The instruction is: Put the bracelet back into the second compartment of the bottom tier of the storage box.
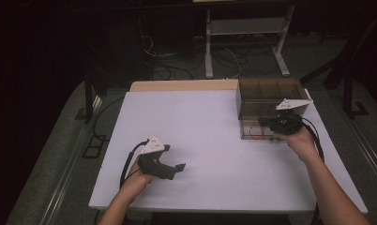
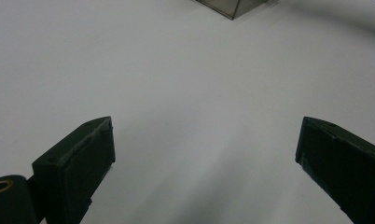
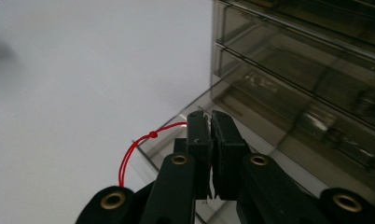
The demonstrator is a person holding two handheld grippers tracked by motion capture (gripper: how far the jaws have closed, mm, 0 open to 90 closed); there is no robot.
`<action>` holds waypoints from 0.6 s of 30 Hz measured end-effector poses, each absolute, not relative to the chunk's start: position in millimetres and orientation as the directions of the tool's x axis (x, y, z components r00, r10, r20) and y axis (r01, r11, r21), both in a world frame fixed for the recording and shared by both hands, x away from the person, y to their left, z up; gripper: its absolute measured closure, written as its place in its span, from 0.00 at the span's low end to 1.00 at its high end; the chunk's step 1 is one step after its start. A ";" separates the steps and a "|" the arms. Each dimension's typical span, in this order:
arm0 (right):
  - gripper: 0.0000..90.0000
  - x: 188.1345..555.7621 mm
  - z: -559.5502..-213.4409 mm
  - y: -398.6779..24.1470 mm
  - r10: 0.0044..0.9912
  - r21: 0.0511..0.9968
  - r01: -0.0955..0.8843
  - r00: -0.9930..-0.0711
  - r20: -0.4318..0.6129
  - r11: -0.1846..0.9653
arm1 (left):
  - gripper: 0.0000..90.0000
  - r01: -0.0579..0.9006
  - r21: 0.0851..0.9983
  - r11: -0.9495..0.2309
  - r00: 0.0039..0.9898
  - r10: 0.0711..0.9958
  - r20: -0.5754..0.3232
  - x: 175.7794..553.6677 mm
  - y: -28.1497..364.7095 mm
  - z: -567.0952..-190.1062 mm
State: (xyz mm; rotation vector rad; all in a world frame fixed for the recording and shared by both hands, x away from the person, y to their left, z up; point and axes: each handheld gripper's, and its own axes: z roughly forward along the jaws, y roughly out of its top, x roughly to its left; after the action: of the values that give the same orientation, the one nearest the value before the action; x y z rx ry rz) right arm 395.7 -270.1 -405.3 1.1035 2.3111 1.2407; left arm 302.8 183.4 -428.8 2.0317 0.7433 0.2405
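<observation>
Nearest, the left gripper (image 1: 177, 168) rests on the white table (image 1: 205, 136), jaws spread wide and empty. Farther off, the right gripper (image 3: 209, 122) pinches a thin red string loop (image 3: 129, 156), seemingly tied to the smoky transparent plastic drawer box (image 1: 266, 101).

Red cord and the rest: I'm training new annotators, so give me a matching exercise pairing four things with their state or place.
Things:
1. left gripper
2. right gripper
3. red cord
4. smoky drawer box

States or places:
A. stands at the table's far right
B. jaws pinched shut on a thin string
C. loops out beside closed jaws
D. jaws wide apart over bare white table

Pairs: 1-D, 2-B, 3-C, 4-A
</observation>
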 end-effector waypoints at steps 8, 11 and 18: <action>0.96 400.7 -408.8 -289.0 0.795 0.802 0.514 -0.601 0.082 0.306 | 0.04 0.408 0.826 -0.388 0.799 0.590 -0.118 302.7 183.3 -428.7; 0.96 402.4 -410.8 -295.4 0.810 0.800 0.521 -0.581 0.077 0.297 | 0.04 0.409 0.826 -0.389 0.799 0.590 -0.118 302.7 183.3 -428.8; 0.96 405.0 -414.4 -308.0 0.836 0.799 0.538 -0.543 0.084 0.270 | 0.04 0.408 0.826 -0.388 0.799 0.590 -0.118 302.6 183.4 -428.6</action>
State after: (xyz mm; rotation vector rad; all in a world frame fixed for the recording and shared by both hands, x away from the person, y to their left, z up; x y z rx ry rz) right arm 405.0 -308.0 -414.4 1.2501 2.1917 1.1624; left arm 302.6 183.4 -428.6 2.0331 0.7412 0.2405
